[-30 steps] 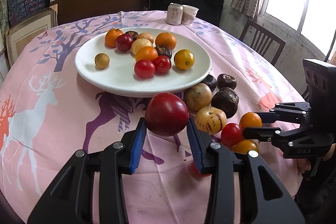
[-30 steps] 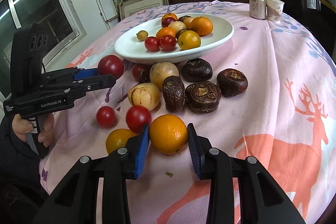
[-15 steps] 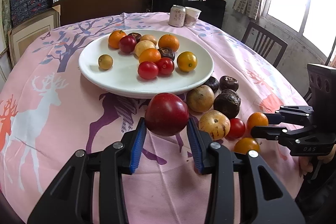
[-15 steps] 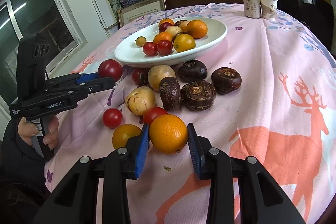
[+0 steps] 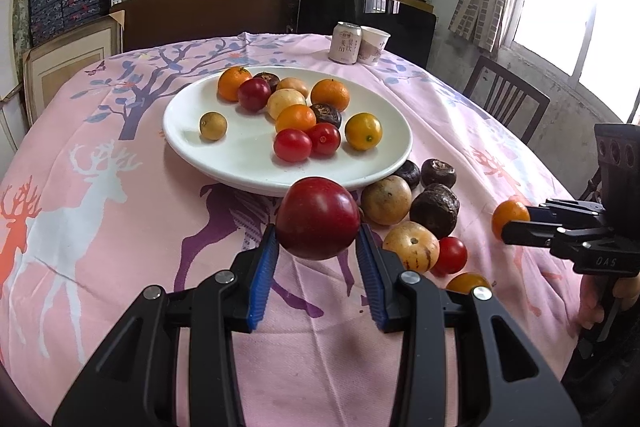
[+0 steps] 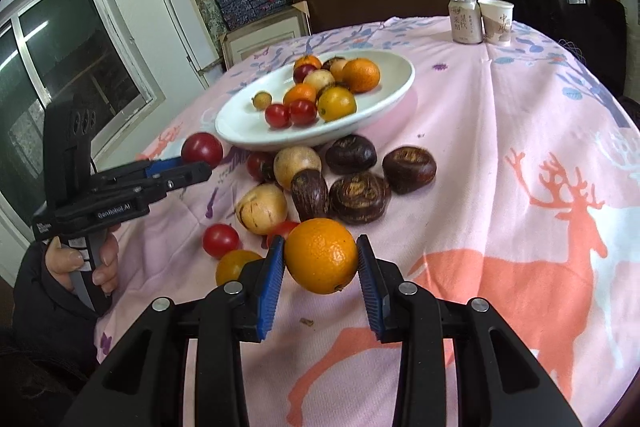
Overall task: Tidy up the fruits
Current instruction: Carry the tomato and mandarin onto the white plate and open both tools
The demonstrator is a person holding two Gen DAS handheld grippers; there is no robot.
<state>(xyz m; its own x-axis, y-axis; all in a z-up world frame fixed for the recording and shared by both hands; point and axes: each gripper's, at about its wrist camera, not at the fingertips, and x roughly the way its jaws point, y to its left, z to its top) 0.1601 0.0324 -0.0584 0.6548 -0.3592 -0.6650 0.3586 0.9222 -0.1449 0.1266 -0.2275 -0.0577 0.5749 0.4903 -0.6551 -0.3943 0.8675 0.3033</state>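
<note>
My left gripper (image 5: 318, 247) is shut on a dark red plum (image 5: 318, 218) and holds it above the cloth, just short of the white plate's (image 5: 192, 139) near rim. It also shows in the right wrist view (image 6: 196, 163). My right gripper (image 6: 321, 263) is shut on an orange (image 6: 321, 255), lifted above the loose fruit; it also shows in the left wrist view (image 5: 516, 223). The plate (image 6: 396, 83) holds several oranges, tomatoes and pale fruits. Loose fruit lies beside it: dark passion fruits (image 6: 360, 197), pale fruits (image 6: 262, 209), cherry tomatoes (image 6: 220, 240).
A drink can (image 5: 345, 42) and a paper cup (image 5: 373, 47) stand at the table's far edge. The round table has a pink deer-print cloth (image 6: 520, 187). A wooden chair (image 5: 506, 103) stands at the right. Shelves and boxes stand behind.
Both grippers have risen from the table with their fruit. The right gripper lifted the orange off the cloth and away from the loose pile. The left one kept the plum near the plate.
</note>
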